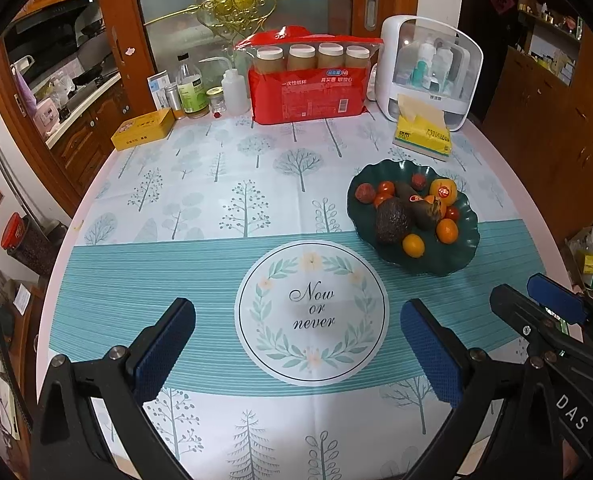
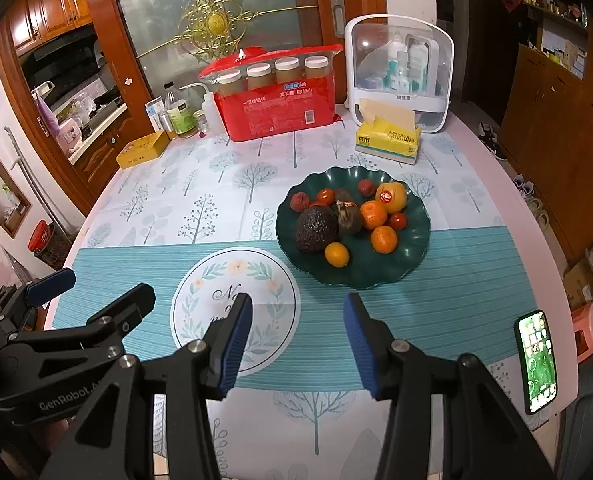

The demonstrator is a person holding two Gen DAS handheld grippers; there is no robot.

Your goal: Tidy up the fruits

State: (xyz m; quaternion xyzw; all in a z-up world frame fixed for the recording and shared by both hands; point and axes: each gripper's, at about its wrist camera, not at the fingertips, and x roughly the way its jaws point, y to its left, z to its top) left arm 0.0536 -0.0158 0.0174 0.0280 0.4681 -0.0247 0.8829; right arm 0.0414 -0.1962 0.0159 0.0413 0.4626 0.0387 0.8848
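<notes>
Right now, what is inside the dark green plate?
The dark green plate holds two avocados, three small oranges, a stickered yellow-orange fruit, cherry tomatoes and two dark red fruits. Anything beneath the pile is hidden.

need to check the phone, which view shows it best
The right wrist view: the phone lies lit, screen up, at the table's right edge, fully in frame. The left wrist view does not show it.

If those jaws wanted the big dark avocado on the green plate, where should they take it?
Probably across the avocado's broad lower body, coming from above and the near side. It lies at the near-left edge of the green plate, narrow end toward the other fruit; that flank looks free.
</notes>
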